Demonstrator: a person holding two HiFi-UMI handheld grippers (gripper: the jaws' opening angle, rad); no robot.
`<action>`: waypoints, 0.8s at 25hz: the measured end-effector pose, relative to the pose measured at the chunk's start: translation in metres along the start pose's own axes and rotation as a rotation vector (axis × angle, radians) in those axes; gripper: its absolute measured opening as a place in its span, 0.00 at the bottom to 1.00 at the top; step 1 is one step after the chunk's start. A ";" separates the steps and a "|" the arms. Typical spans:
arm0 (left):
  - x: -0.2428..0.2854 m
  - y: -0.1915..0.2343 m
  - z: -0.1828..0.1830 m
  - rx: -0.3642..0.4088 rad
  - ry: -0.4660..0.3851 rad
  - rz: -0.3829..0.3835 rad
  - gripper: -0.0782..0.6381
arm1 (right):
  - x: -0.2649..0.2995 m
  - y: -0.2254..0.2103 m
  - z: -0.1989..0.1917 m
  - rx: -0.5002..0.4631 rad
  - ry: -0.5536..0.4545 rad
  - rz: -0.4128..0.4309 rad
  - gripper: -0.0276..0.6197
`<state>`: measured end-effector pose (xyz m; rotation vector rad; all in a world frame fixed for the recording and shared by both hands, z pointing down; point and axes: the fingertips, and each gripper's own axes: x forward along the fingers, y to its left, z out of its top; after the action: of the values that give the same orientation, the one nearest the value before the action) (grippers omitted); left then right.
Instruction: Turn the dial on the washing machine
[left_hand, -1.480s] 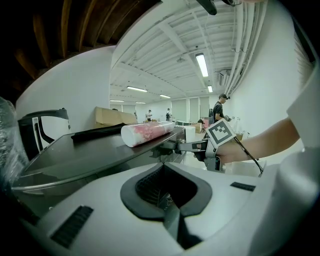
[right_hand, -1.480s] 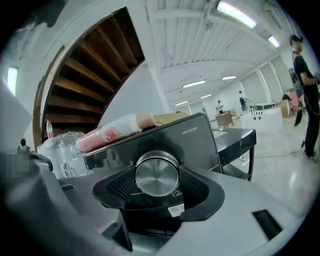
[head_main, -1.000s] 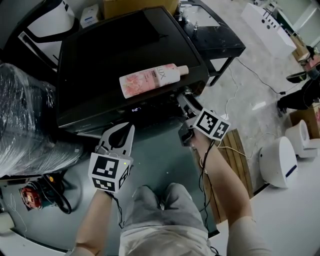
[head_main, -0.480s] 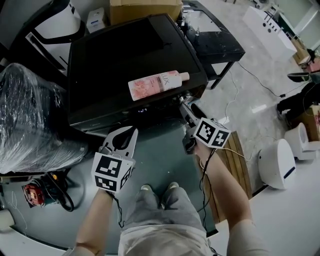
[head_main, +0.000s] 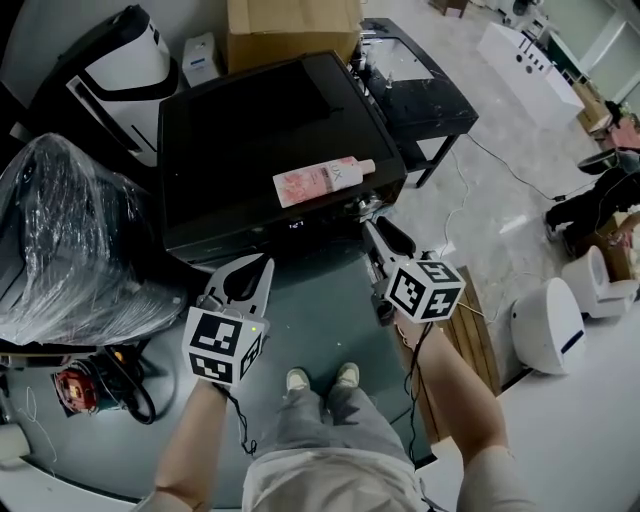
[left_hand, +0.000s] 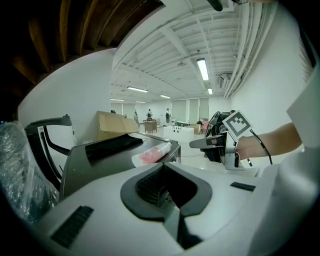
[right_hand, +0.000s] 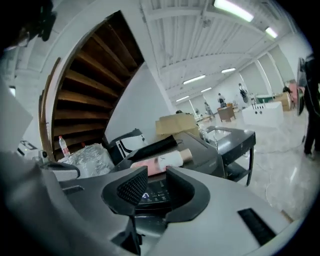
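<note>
The right tongs (right_hand: 156, 175) are closing, the pads part-way together with a gap between them and nothing in it. Through that gap the right gripper view shows the lit control panel (right_hand: 150, 191) of the washing machine (head_main: 260, 130), a detail the head view gives only as a faint glow. The left tongs (left_hand: 163, 170) are closed with nothing in them, their tips meeting around a dark hollow.

The head view places the dial (head_main: 366, 205), small and hard to make out, at the machine's front right corner, just ahead of the right tongs' tips and apart from them. A pink bottle (head_main: 322, 180) lies on its side on the black lid, beyond the right tongs and above the panel. Only the head view shows the cardboard box (head_main: 290, 30) behind the machine, the plastic-wrapped bundle (head_main: 70, 240) to the left of the left tongs, and the black bench (head_main: 415, 85) to the far right.

The left gripper view looks sideways at the right tongs held level beside the machine.

Both forearms reach forward from the body. The left hand is low and short of the machine's front. The bare right forearm stretches further, towards the dial corner.
</note>
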<state>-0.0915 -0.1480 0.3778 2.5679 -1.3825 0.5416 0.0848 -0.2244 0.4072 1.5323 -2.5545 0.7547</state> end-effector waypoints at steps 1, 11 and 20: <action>-0.006 0.002 0.007 0.001 -0.007 0.003 0.14 | -0.006 0.010 0.010 -0.057 -0.008 -0.003 0.24; -0.084 0.016 0.085 0.024 -0.142 0.066 0.14 | -0.080 0.111 0.102 -0.299 -0.156 0.029 0.12; -0.160 0.011 0.154 0.099 -0.285 0.123 0.14 | -0.156 0.187 0.168 -0.448 -0.275 0.099 0.10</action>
<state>-0.1451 -0.0809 0.1727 2.7360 -1.6512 0.2743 0.0365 -0.1001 0.1427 1.4456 -2.7469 -0.0412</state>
